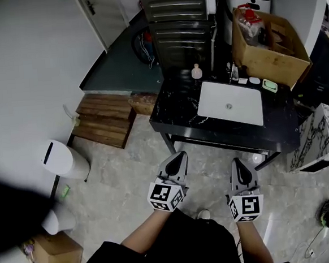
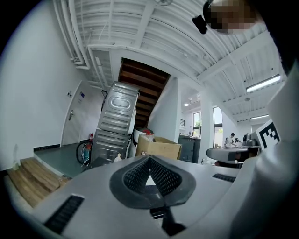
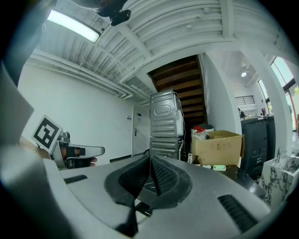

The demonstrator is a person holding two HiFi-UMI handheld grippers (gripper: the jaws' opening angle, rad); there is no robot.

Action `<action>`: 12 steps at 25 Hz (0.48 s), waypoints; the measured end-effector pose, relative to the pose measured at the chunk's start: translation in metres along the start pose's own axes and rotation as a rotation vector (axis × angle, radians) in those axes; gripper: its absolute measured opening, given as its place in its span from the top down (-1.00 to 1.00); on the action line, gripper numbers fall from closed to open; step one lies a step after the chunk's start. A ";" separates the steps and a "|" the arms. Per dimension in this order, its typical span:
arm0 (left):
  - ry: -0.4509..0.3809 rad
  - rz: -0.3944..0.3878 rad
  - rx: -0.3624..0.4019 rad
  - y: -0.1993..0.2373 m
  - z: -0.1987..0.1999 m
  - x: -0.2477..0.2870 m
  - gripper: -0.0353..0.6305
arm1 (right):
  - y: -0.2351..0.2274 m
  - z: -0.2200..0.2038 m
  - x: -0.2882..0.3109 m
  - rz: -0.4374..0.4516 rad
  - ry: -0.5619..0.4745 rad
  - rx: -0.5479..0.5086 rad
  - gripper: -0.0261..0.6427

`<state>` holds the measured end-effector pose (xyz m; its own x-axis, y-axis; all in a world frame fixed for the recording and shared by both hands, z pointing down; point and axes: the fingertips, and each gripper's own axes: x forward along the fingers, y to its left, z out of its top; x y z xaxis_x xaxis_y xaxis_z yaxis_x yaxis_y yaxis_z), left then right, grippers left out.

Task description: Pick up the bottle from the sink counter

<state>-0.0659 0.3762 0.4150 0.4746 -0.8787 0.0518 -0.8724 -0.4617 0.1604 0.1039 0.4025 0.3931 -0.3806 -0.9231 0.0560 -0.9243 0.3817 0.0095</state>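
Poised short of the sink counter (image 1: 174,107) with left gripper (image 1: 180,155) and right gripper (image 1: 239,162) pinched closed, empty; likely next, opening and reaching for the bottle (image 1: 196,72).

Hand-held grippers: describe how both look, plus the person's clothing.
The left hand-held gripper and right hand-held gripper are grey, tapering wedges with black meshed pads; each carries a white cube with black square markers. The person wears a black top.

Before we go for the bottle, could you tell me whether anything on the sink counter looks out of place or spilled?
Nothing looks spilled. The bottle stands upright at the basin's far left corner. The one oddity is a cardboard box on the counter, far right, askew to its edges.
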 end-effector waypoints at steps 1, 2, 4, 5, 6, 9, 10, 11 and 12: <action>-0.002 -0.003 -0.004 -0.004 0.000 0.000 0.88 | -0.003 -0.002 -0.003 0.014 0.000 0.011 0.81; -0.001 -0.002 -0.007 -0.006 -0.002 0.001 0.88 | -0.005 -0.004 -0.004 0.027 0.000 0.023 0.81; 0.024 0.009 -0.008 -0.009 -0.007 0.003 0.88 | -0.010 -0.008 -0.004 0.040 0.007 0.035 0.81; 0.045 0.011 -0.007 -0.010 -0.012 0.004 0.88 | -0.011 -0.011 -0.004 0.041 0.016 0.037 0.81; 0.067 0.008 -0.004 -0.011 -0.017 0.006 0.88 | -0.013 -0.014 -0.003 0.041 0.026 0.039 0.81; 0.097 -0.002 0.005 -0.008 -0.025 0.014 0.88 | -0.019 -0.022 0.004 0.036 0.044 0.053 0.81; 0.099 -0.006 0.003 -0.006 -0.026 0.017 0.88 | -0.020 -0.025 0.007 0.034 0.049 0.054 0.81; 0.101 -0.013 -0.002 -0.004 -0.027 0.020 0.88 | -0.022 -0.028 0.009 0.031 0.055 0.054 0.81; 0.104 -0.024 -0.008 -0.002 -0.028 0.024 0.88 | -0.023 -0.032 0.011 0.029 0.063 0.054 0.81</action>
<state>-0.0495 0.3588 0.4437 0.5056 -0.8496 0.1500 -0.8597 -0.4815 0.1703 0.1216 0.3851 0.4257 -0.4061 -0.9062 0.1182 -0.9138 0.4034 -0.0466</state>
